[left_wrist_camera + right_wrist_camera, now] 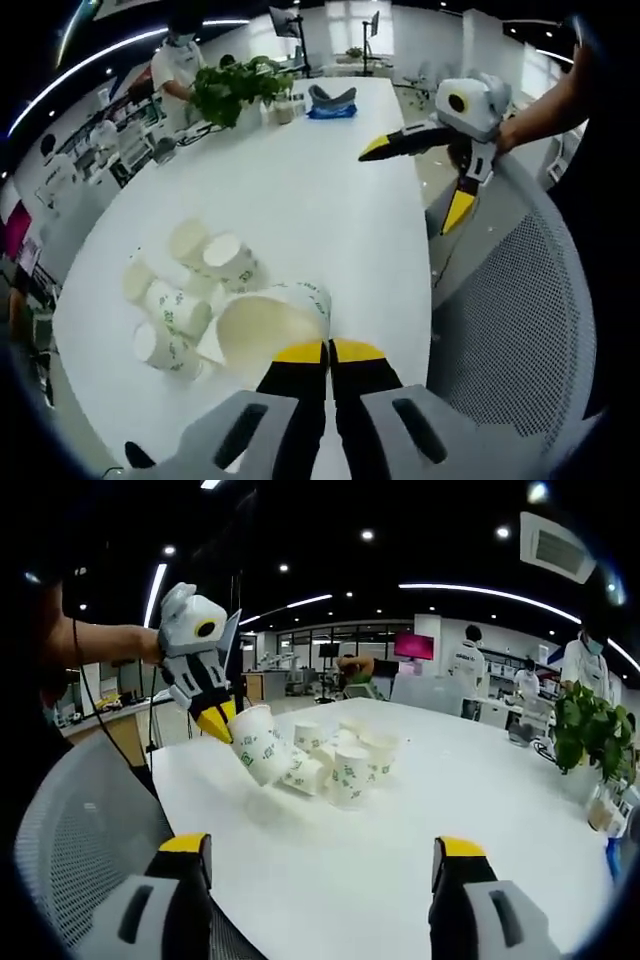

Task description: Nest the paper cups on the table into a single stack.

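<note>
Above the white table [400,830], left gripper [328,352] fingers clamped on a paper cup [257,743], empty inside; right gripper [325,855] fingers wide apart.

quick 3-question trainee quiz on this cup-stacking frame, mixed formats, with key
1. True or false: the left tool is shut on a paper cup.
2. How do the right tool's jaws stand? A) wide open, holding nothing B) shut on a cup C) shut on a plant
3. Fill in: the loose cups lie clustered on the white ____.

Key: 1 true; 2 A; 3 table. In the right gripper view the held cup hangs tilted just above the pile's near side.
</note>
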A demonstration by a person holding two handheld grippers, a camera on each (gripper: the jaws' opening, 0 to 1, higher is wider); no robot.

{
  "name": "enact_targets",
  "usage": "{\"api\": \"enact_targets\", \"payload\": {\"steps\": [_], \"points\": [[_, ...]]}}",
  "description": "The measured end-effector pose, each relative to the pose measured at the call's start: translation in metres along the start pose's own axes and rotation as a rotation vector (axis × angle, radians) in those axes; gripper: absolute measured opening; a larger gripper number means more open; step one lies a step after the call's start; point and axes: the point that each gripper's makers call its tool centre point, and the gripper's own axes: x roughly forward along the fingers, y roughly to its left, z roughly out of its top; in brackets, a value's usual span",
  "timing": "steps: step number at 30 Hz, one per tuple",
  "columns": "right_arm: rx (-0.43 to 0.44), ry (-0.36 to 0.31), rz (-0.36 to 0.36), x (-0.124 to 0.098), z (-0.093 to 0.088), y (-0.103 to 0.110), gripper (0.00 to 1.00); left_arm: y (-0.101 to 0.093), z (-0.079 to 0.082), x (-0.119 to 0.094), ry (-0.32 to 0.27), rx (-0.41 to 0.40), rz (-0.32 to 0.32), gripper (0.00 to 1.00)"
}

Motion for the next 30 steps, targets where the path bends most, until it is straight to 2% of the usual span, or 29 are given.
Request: {"api": "enact_targets", "payload": {"steps": [5, 13, 18, 30], "points": [[0.002, 0.000, 0.000, 0.000, 0.000, 0.000, 0.92, -0.001, -0.004, 0.004, 0.042, 0.080, 0.002, 0.00], [0.002, 0.005, -0.001, 0.000, -0.001, 0.000, 0.91, -0.001, -0.011, 0.013, 0.106, 0.163, -0.007, 0.00], [0.004, 0.004, -0.004, 0.000, 0.000, -0.001, 0.91, -0.003, -0.016, 0.019, 0.143, 0.174, -0.021, 0.00], [0.005, 0.000, -0.003, -0.001, 0.000, -0.001, 0.90, -0.018, -0.018, 0.033, 0.180, 0.211, -0.058, 0.00]]}}
